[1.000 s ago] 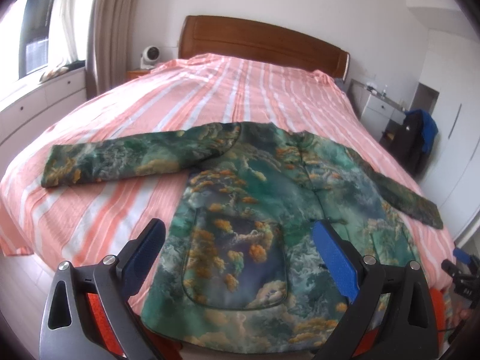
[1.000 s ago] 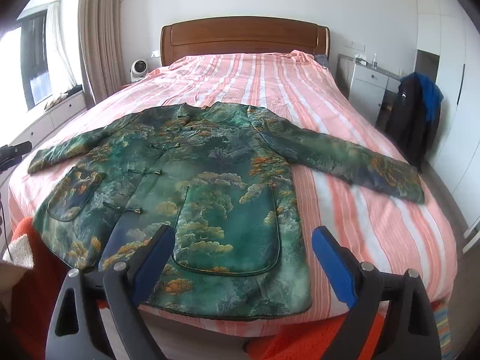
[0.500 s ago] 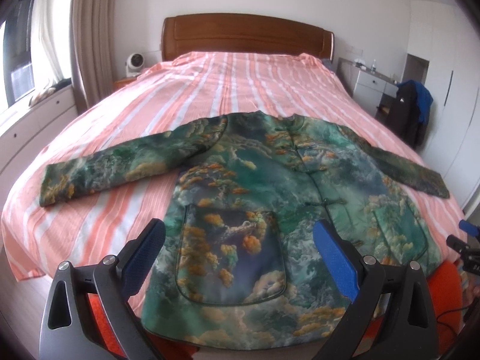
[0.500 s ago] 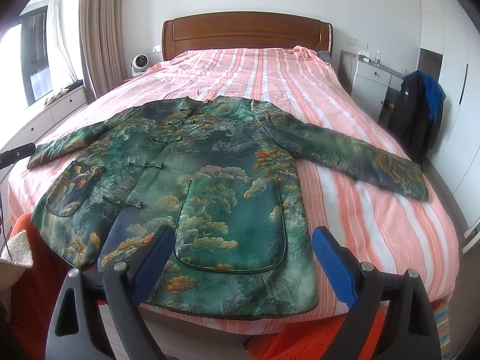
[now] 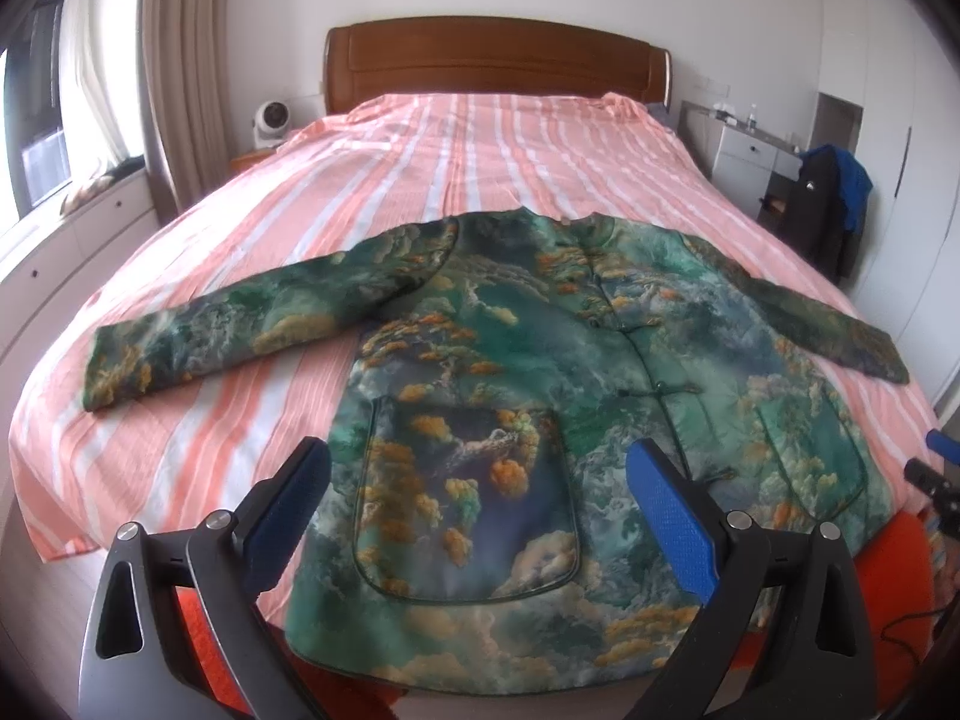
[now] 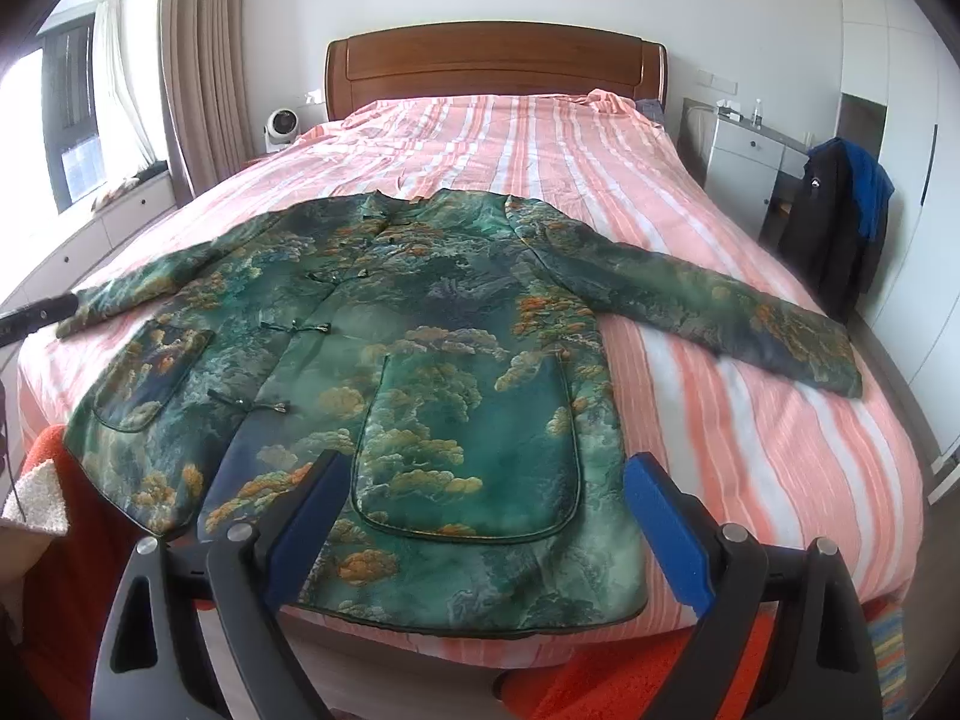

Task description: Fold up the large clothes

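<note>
A green jacket (image 5: 540,372) with orange and white cloud print lies flat, front up, on the bed, both sleeves spread out to the sides; it also shows in the right wrist view (image 6: 420,348). Its hem hangs at the bed's foot edge. My left gripper (image 5: 480,492) is open and empty, above the hem over the jacket's left pocket. My right gripper (image 6: 486,504) is open and empty, above the hem over the right pocket. Neither touches the cloth.
The bed (image 5: 480,150) has a pink and white striped cover and a wooden headboard (image 5: 498,60). A white fan (image 5: 270,120) stands at the back left. A chair with dark and blue clothes (image 6: 840,216) stands right of the bed. Orange fabric (image 6: 630,684) lies below the bed's foot.
The left gripper has swung to face the bed squarely, so the jacket sits more centred. The right gripper has moved slightly closer to the hem. Both stay open.
</note>
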Demonstrator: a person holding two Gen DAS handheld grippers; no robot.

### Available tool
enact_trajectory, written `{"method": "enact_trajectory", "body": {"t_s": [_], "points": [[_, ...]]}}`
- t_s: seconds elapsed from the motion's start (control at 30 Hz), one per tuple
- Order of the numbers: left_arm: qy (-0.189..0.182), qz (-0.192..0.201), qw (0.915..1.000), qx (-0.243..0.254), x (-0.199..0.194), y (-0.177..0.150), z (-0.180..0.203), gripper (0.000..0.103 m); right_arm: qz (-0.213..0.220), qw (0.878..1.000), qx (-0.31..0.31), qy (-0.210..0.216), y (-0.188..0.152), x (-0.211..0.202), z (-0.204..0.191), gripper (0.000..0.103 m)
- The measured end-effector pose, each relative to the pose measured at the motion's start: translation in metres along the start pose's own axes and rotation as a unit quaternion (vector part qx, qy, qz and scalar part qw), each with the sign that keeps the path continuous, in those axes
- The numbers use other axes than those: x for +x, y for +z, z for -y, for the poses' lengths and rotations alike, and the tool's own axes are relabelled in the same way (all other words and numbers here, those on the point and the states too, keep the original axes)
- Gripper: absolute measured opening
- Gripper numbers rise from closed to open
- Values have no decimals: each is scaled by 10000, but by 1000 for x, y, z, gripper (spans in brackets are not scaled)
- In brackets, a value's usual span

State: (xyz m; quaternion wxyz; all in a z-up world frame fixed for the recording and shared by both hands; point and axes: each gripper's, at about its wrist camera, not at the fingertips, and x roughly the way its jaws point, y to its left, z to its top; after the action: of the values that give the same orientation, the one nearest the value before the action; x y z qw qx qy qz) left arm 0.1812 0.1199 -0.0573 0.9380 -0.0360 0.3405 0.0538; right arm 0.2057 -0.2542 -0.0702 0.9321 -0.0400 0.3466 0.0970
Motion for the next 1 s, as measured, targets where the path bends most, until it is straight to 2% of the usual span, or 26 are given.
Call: {"method": "enact_trajectory", "body": {"t_s": [0.1, 0.23, 0.33, 0.4, 0.43, 0.47, 0.5, 0.53, 0.57, 0.6, 0.63, 0.67, 0.7, 0.73, 0.77, 0.8, 0.83, 0.87, 0.93, 1.0], "points": [[27, 26, 10000, 20, -1, 1, 0, 99, 110, 9986, 431, 289, 10, 4, 30, 92], [51, 109, 9999, -10, -6, 2, -4, 99, 311, 9912, 1283, -116, 29, 28, 122, 92], [138, 135, 9998, -40, -10, 0, -8, 99, 241, 9657, 2557, -386, 30, 62, 229, 92], [191, 92, 9997, -78, -9, -2, -12, 99, 133, 9280, 3705, -365, 18, 87, 304, 92], [207, 54, 9997, -102, -7, -2, -13, 99, 179, 9116, 4098, -287, 12, 95, 327, 92], [219, 1, 9997, -140, -5, -2, -14, 99, 247, 8855, 4639, -52, 4, 107, 357, 91], [227, -41, 9996, -176, -4, -2, -15, 99, 316, 8670, 4974, 61, -1, 115, 373, 90], [233, -64, 9995, -205, -2, -1, -16, 99, 376, 8535, 5195, 151, -5, 121, 384, 87], [241, -79, 9994, -222, -1, 0, -15, 99, 427, 8412, 5384, 251, -8, 130, 395, 82], [247, -85, 9994, -218, -1, 1, -15, 99, 454, 8336, 5499, 244, -10, 137, 401, 72], [257, -86, 9995, -189, -1, 2, -13, 99, 448, 8257, 5621, 178, -13, 145, 406, 69], [273, -84, 9995, -153, -1, 3, -11, 99, 413, 8117, 5825, 51, -20, 153, 411, 66], [284, -80, 9995, -117, -1, 4, -9, 99, 414, 7995, 5993, -15, -26, 159, 414, 56], [281, -77, 9995, -94, 0, 4, -8, 99, 466, 7881, 6137, -93, -31, 162, 416, 38], [272, -76, 9996, -68, 0, 5, -7, 99, 470, 7846, 6180, -166, -32, 164, 416, 31], [257, -73, 9996, -40, 0, 5, -6, 99, 438, 7864, 6157, -233, -30, 167, 417, 22], [245, -68, 9997, -21, 0, 5, -6, 99, 438, 7914, 6090, -286, -26, 166, 417, 15], [239, -57, 9997, 14, 0, 4, -5, 99, 490, 8044, 5907, -405, -15, 160, 413, 12], [234, -40, 9997, 54, 2, 2, -5, 99, 729, 8423, 5326, -395, 23, 144, 398, 11], [162, -56, 9999, 14, 6, 2, -5, 99, 977, 8925, 4402, -107, 86, 123, 357, 12]]}}
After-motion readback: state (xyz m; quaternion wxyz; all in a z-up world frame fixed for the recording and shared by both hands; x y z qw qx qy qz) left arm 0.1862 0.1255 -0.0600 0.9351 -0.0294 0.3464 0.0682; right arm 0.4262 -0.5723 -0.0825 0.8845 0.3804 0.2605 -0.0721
